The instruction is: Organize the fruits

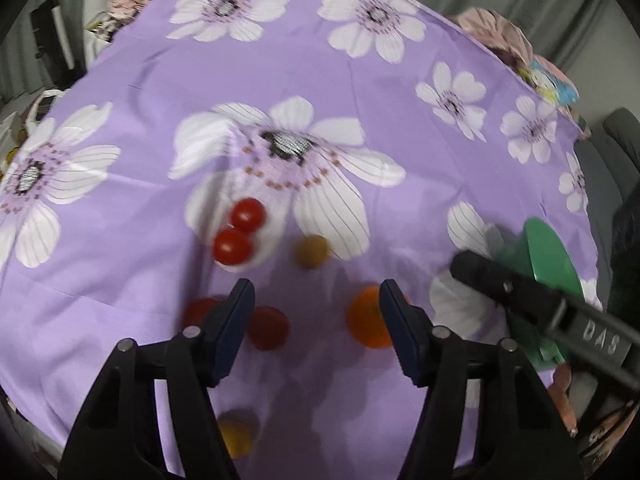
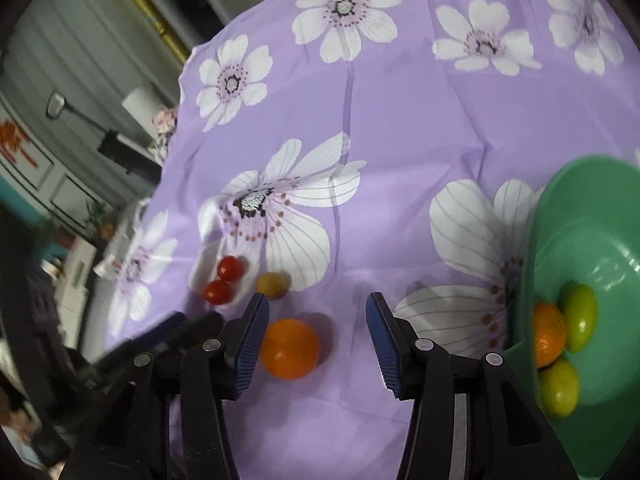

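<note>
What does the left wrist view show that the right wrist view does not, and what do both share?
Only the left wrist view shows the two red fruits near the left gripper and a yellow fruit below it.

Only the right wrist view shows inside the green bowl: an orange and two green-yellow fruits.

Both show the purple floral cloth, a pair of red tomatoes, a yellowish fruit and a loose orange on the cloth. The right gripper is open and empty.
</note>
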### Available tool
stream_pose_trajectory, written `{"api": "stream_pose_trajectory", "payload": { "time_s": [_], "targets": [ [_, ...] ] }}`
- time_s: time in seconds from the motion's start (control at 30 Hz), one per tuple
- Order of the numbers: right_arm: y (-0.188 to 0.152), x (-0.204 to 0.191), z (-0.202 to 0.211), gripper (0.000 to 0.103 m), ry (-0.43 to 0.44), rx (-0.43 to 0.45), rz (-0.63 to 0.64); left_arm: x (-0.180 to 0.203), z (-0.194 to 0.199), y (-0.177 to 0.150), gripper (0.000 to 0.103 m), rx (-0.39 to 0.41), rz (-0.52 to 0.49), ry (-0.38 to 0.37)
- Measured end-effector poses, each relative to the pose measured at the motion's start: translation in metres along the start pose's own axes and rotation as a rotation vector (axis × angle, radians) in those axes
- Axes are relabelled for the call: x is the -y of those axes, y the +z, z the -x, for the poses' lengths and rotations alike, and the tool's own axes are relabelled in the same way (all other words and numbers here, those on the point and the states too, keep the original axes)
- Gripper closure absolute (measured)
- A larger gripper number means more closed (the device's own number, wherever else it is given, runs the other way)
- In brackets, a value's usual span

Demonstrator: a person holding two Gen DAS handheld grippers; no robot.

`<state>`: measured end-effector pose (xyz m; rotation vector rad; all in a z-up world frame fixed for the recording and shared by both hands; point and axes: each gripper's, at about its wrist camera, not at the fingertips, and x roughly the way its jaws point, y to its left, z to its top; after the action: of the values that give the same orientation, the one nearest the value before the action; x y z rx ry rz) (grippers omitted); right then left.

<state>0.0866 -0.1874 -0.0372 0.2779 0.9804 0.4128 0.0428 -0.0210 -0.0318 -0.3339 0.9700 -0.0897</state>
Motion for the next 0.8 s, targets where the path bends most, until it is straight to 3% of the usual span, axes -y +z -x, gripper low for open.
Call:
{"api": "stream_pose_trajectory", "payload": {
  "time_s": [0.37,0.8],
  "targets": [
    [-0.001,0.004,-0.023,0.057,0.018,-0.078,-0.024,0.032,-0.029,-0.015,0.051,-0.120,-0.092,-0.099],
    [-0.008,0.005,-0.043,0.058,0.042,-0.183,-0.043,0.035,-0.041,-0.022,0.055,-0.175,-0.087,-0.106]
  ]
}}
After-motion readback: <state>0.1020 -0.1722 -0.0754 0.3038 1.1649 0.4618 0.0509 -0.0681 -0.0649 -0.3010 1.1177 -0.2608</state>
